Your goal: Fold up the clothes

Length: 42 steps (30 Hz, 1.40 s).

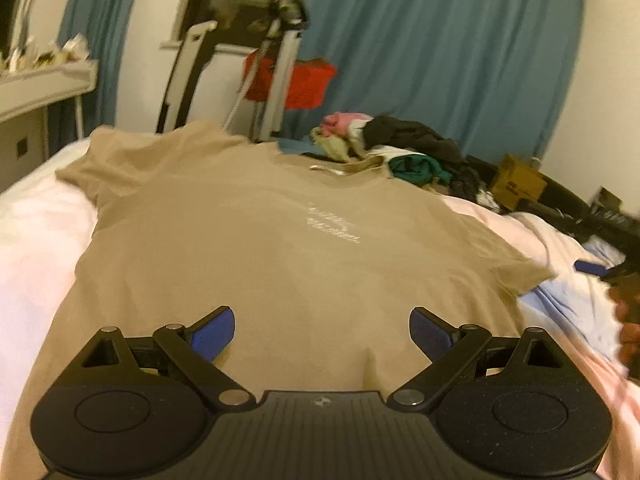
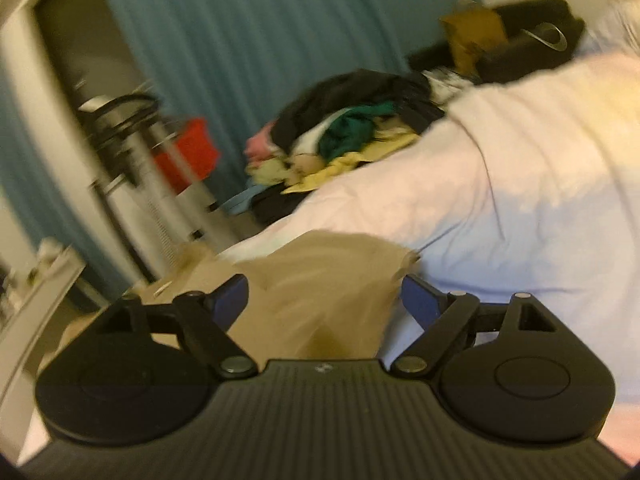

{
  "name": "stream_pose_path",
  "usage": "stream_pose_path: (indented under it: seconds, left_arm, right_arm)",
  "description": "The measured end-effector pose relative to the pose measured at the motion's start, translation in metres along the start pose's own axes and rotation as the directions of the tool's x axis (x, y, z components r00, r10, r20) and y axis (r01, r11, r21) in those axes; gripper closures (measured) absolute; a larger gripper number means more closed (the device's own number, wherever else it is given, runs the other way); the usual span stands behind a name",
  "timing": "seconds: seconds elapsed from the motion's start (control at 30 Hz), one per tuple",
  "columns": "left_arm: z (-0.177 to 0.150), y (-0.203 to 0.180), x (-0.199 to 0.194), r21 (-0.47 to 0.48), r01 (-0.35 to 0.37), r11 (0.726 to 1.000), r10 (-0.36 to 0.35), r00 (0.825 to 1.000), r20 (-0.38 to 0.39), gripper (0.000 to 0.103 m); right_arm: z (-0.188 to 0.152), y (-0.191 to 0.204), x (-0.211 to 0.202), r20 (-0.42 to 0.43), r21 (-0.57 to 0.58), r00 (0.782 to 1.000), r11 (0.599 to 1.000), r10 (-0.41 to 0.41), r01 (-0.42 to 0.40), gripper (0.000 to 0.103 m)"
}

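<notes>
Lying flat across the bed (image 1: 36, 240), a tan T-shirt (image 1: 248, 248) faces up with a pale print on its chest. The left gripper (image 1: 322, 334) hangs over the shirt's near part, fingers (image 1: 214, 334) spread wide apart and holding nothing. The right gripper (image 2: 324, 300) is over one edge of the shirt, by the pale sheet, its fingers also apart. A pile of clothes (image 1: 400, 148) sits beyond the shirt, before a blue curtain (image 1: 440, 60).
</notes>
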<state>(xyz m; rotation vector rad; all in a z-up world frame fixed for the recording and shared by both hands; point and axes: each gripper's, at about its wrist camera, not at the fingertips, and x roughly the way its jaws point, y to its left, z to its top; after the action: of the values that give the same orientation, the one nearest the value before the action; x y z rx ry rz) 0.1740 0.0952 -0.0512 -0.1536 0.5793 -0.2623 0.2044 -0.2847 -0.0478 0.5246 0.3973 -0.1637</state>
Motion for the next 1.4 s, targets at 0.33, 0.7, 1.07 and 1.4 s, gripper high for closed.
stream_pose_path:
  seconds: [0.33,0.7,1.07,1.4]
  left_arm:
    - [-0.037,-0.049,-0.043,0.006,0.362,0.932,-0.35,0.904,-0.245,0.018]
    - [-0.084,-0.099,-0.043,0.066,0.511,0.857,-0.444,0.798,-0.407,0.077]
    - [-0.097,-0.171,-0.069,0.208,0.622,0.755,-0.499,0.751,-0.432,0.101]
    - [-0.107,-0.168,-0.047,0.139,0.601,0.787,-0.484,0.741,-0.464,0.029]
  right_arm:
    - [-0.034,0.038,-0.142,-0.009,-0.049,0.993,0.992,0.117,-0.117,0.017]
    - [-0.06,0.029,-0.174,-0.08,-0.004,0.985,0.988,0.152,-0.153,0.017]
    - [-0.059,0.009,-0.182,-0.066,0.077,0.98,0.981,0.186,-0.181,0.017]
    - [-0.052,-0.011,-0.179,-0.032,0.177,0.976,0.962,0.215,-0.206,0.017]
